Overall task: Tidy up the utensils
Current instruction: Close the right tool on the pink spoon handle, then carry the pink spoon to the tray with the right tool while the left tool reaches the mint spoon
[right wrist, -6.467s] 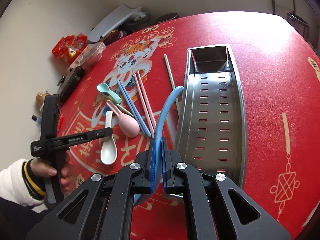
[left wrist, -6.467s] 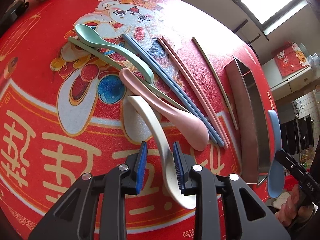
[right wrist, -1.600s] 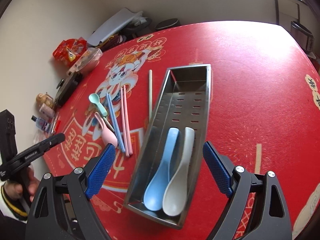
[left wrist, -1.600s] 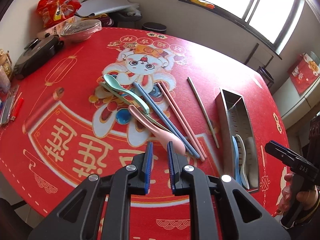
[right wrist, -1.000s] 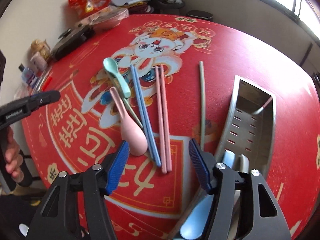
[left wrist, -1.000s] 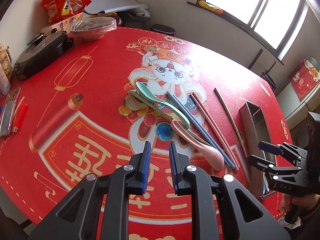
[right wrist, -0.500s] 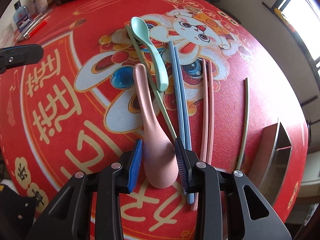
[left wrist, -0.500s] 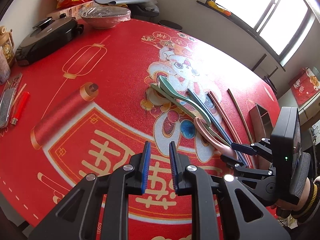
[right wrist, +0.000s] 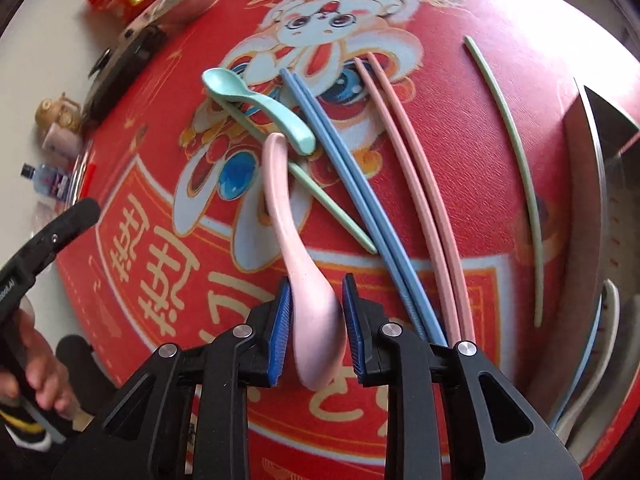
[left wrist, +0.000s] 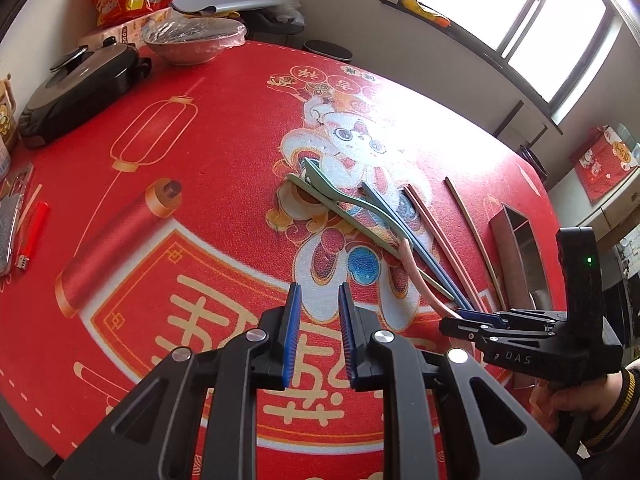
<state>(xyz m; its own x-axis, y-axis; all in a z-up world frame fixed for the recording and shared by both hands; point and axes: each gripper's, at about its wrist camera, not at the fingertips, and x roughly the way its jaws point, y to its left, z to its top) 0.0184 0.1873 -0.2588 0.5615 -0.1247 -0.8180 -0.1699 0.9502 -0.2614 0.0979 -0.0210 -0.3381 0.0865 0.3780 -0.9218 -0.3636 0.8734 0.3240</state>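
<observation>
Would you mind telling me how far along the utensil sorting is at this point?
Done: a blue spoon and a white spoon lie in the metal tray. In hand: the right gripper straddles the pink spoon, jaws not clearly clamped. Left: the mint spoon, blue chopsticks, pink chopsticks and two green chopsticks. The left gripper holds nothing.
</observation>
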